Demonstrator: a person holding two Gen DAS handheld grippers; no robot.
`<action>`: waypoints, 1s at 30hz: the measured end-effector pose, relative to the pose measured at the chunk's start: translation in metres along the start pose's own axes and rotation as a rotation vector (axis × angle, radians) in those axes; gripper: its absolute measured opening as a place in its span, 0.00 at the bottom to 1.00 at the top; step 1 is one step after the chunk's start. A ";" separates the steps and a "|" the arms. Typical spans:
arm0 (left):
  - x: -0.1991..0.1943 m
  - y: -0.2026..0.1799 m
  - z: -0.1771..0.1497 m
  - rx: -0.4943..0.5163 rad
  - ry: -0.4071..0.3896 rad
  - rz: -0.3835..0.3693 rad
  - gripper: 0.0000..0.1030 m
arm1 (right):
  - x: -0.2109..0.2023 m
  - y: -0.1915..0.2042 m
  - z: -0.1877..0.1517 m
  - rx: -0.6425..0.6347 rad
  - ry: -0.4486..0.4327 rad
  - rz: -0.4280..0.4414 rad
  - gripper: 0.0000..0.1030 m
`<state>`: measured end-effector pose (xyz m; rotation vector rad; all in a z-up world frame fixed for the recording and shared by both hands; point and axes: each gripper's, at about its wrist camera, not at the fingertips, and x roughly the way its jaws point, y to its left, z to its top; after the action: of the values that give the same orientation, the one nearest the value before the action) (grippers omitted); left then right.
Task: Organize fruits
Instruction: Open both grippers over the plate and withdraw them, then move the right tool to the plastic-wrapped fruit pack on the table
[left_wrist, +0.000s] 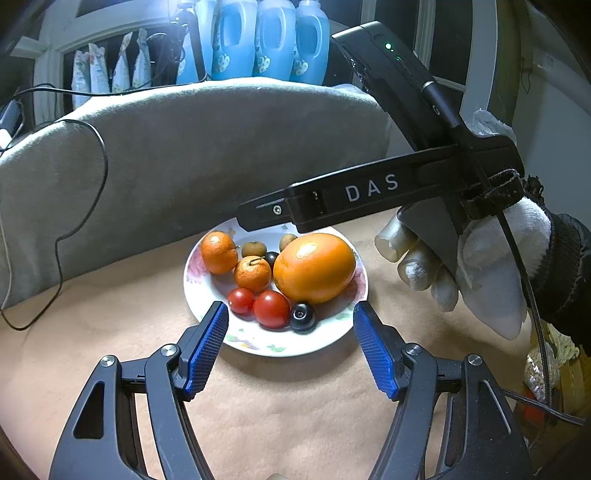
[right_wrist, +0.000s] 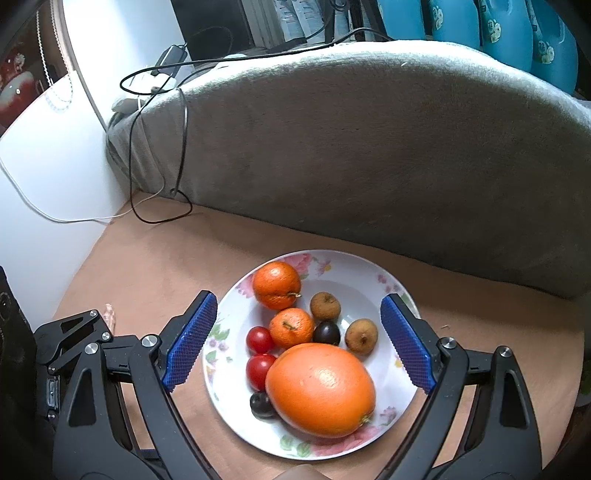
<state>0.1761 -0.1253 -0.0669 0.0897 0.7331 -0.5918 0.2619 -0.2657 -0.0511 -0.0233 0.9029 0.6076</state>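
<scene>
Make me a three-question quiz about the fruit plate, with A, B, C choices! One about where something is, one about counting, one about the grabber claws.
1. Where does the big orange lie?
A. on the flowered plate
B. on the grey blanket
C. on the bare table

2. How many red tomatoes are on the plate?
A. one
B. two
C. four

3. How are the right gripper and the left gripper set?
A. both shut on fruit
B. one open, one shut
C. both open, holding nothing

Answers:
1 A: the orange rests inside the plate's rim, beside the smaller fruit.
2 B: one tomato and a second tomato lie side by side at the plate's left.
3 C: in each wrist view the blue pads stand wide apart with nothing gripped between them.
</scene>
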 end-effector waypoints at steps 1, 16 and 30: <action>-0.001 0.000 0.000 0.001 -0.001 0.002 0.68 | 0.000 0.001 0.000 0.000 0.004 0.008 0.90; -0.025 0.001 -0.001 -0.011 -0.029 0.034 0.68 | -0.015 0.020 -0.007 -0.012 -0.004 -0.015 0.97; -0.070 0.003 -0.016 -0.022 -0.073 0.086 0.68 | -0.049 0.057 -0.014 -0.033 -0.020 -0.039 0.97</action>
<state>0.1267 -0.0845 -0.0335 0.0788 0.6610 -0.5023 0.1998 -0.2460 -0.0105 -0.0645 0.8710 0.5858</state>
